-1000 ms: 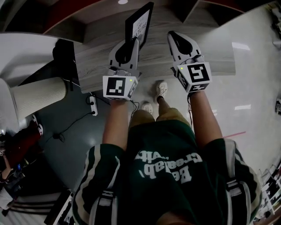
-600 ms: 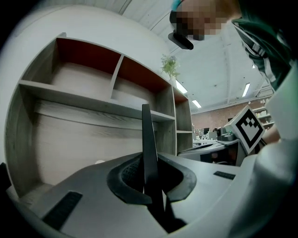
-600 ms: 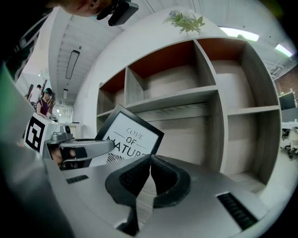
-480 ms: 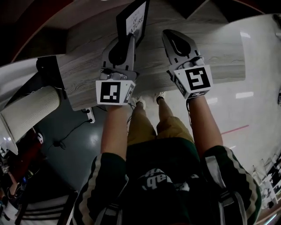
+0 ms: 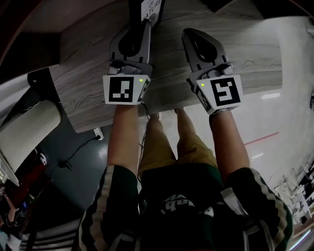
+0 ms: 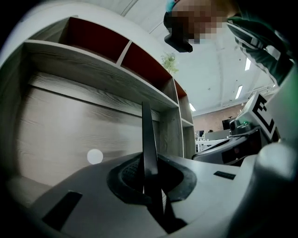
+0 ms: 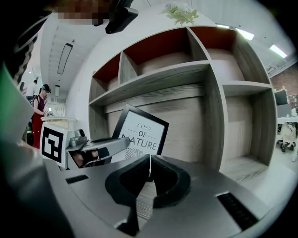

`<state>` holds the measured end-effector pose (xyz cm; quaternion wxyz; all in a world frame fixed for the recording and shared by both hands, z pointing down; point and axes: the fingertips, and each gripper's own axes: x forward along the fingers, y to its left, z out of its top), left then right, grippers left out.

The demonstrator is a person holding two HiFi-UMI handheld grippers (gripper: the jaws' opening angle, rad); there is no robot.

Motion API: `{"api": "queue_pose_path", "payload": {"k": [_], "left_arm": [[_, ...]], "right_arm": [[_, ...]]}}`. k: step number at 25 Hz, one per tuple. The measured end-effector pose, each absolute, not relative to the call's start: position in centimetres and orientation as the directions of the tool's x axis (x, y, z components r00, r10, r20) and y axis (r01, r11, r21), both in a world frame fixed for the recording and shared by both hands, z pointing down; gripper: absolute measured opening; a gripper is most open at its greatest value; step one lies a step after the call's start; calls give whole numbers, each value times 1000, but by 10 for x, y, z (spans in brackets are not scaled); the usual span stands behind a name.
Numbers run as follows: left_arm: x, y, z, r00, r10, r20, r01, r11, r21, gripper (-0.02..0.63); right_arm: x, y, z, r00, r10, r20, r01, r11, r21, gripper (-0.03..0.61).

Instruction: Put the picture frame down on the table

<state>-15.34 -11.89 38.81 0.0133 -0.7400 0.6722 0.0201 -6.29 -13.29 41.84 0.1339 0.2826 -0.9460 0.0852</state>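
Observation:
The picture frame (image 5: 148, 7) is black with a white print reading "LOVE OF NATURE" (image 7: 140, 135). It stands upright over the wood-grain table (image 5: 245, 54) at the top of the head view. My left gripper (image 5: 143, 23) is shut on its lower edge. In the left gripper view the frame (image 6: 148, 144) shows edge-on as a thin dark strip between the pads. My right gripper (image 5: 188, 35) hovers just right of it, shut with nothing in it. Its own view shows the tips (image 7: 150, 168) touching. Whether the frame's bottom touches the table is hidden.
A wooden shelf unit (image 7: 209, 93) with red-backed compartments rises behind the table. A pale ribbed cylinder (image 5: 27, 130) and floor cables (image 5: 78, 144) lie to the left. The person's legs (image 5: 167, 142) stand at the table's near edge. Another person (image 7: 39, 114) stands far off.
Both grippers have moved forward over the table with the frame, which now sits at the head view's top edge. The left grip has not changed.

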Motion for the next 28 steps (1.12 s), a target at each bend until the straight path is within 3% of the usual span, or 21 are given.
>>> {"api": "queue_pose_path", "payload": {"k": [3, 9, 17, 24, 28], "left_arm": [[-154, -114, 397, 105, -994, -32, -994, -105, 13, 41], [-153, -96, 426, 166, -985, 43, -986, -166, -5, 40], [-158, -92, 444, 220, -970, 106, -974, -225, -38, 37], [-164, -96, 446, 250, -960, 125, -963, -261, -75, 35], [-167, -100, 447, 262, -954, 142, -954, -279, -110, 35]], "right_arm": [[-64, -129, 428, -810, -493, 317, -539, 839, -75, 35], [-76, -128, 432, -847, -478, 233, -506, 860, -74, 35], [-70, -126, 448, -811, -471, 346, -525, 847, -79, 35], [-75, -128, 441, -848, -466, 254, -496, 866, -64, 35], [-73, -129, 446, -834, -467, 295, -505, 860, -67, 35]]}}
